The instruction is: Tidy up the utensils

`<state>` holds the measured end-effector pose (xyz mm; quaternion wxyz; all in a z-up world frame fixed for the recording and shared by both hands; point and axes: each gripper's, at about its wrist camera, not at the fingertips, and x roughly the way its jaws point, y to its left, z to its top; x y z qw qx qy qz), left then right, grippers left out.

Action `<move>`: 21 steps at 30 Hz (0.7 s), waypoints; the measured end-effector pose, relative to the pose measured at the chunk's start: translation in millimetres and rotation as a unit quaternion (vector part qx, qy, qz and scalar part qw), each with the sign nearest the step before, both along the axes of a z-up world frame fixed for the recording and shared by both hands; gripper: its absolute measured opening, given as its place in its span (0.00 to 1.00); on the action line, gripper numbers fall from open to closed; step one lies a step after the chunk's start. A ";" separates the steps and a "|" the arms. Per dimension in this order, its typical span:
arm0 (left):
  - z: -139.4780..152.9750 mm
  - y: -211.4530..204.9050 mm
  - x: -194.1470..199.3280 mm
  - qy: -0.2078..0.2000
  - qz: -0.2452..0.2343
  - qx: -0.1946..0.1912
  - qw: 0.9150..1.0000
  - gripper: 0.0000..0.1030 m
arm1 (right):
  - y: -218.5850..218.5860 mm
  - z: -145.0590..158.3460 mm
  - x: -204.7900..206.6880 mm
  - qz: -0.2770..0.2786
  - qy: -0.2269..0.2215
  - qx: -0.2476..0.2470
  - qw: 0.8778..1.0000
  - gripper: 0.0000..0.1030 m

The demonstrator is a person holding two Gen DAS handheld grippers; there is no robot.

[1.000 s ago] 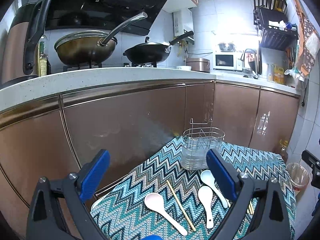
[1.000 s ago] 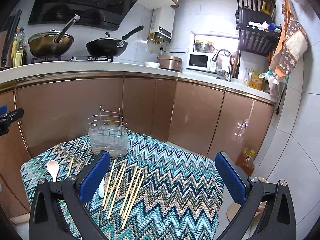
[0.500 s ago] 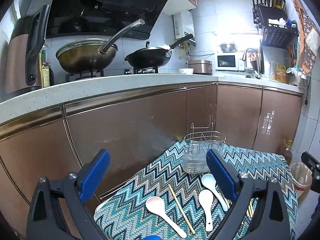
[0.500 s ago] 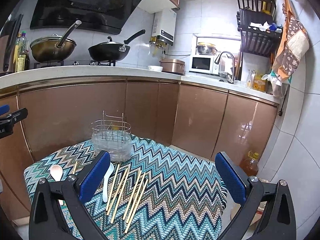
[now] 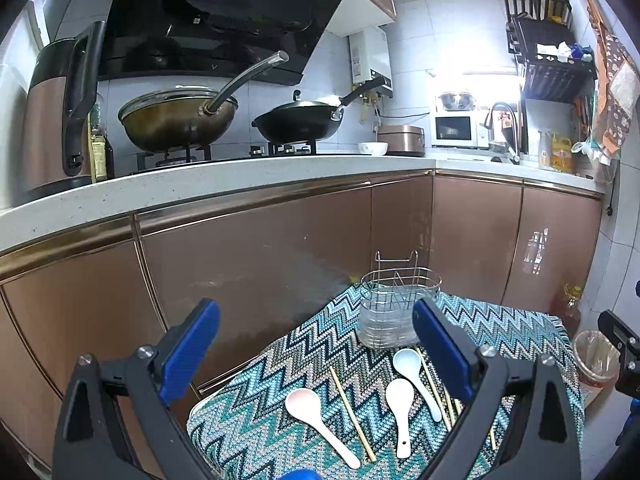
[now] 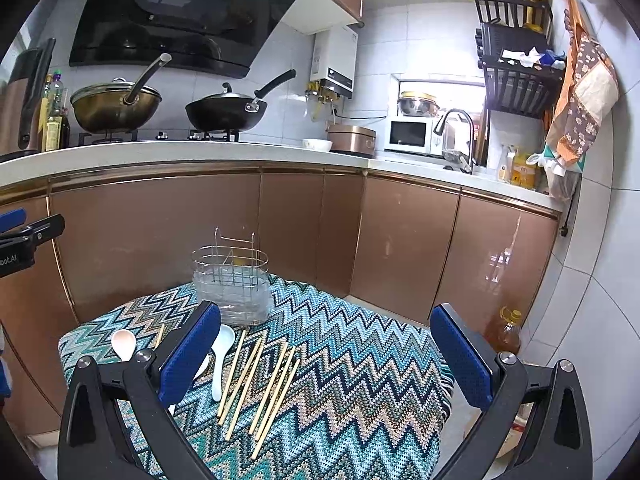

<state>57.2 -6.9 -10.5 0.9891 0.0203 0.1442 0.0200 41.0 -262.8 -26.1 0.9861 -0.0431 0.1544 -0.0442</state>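
Observation:
A wire utensil holder [image 5: 398,306] [image 6: 232,284] with a clear base stands at the far side of a small table covered in a zigzag cloth [image 5: 260,428] [image 6: 360,380]. Three pale spoons lie in front of it: a pinkish spoon [image 5: 316,416] [image 6: 124,344], a white spoon [image 5: 400,408] and a light blue spoon [image 5: 416,376] [image 6: 220,356]. Several wooden chopsticks [image 6: 260,380] lie beside them, and a single chopstick [image 5: 352,412] lies between the spoons. My left gripper [image 5: 316,348] and right gripper [image 6: 324,348] both hover open above the table, holding nothing.
Brown cabinet doors [image 5: 260,256] and a white counter [image 5: 200,180] rise right behind the table. Two woks [image 5: 180,120] sit on the stove. An oil bottle [image 6: 506,330] and a bin [image 5: 596,360] stand on the floor at the right.
Both grippers have risen and tilted slightly, so the table sits lower in both views. Nothing on the table has moved, and both stay open.

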 end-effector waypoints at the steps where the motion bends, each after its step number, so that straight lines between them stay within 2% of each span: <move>1: 0.0 -1.4 -0.4 0.001 -0.001 0.001 1.000 0.95 | -0.2 0.0 -1.1 0.002 -0.001 -0.001 1.000 1.00; 8: -2.6 -8.0 -4.2 0.008 -0.004 0.004 1.000 0.95 | -4.8 -1.6 -5.3 0.005 -0.004 0.005 1.000 1.00; 17: -2.7 -2.4 -5.6 0.015 -0.009 -0.010 1.000 0.95 | -10.2 -1.9 -8.4 0.003 -0.007 0.016 1.000 1.00; 21: 2.7 14.4 1.0 0.024 -0.023 -0.032 0.999 0.95 | -13.1 1.9 -9.3 0.005 -0.011 0.024 1.000 1.00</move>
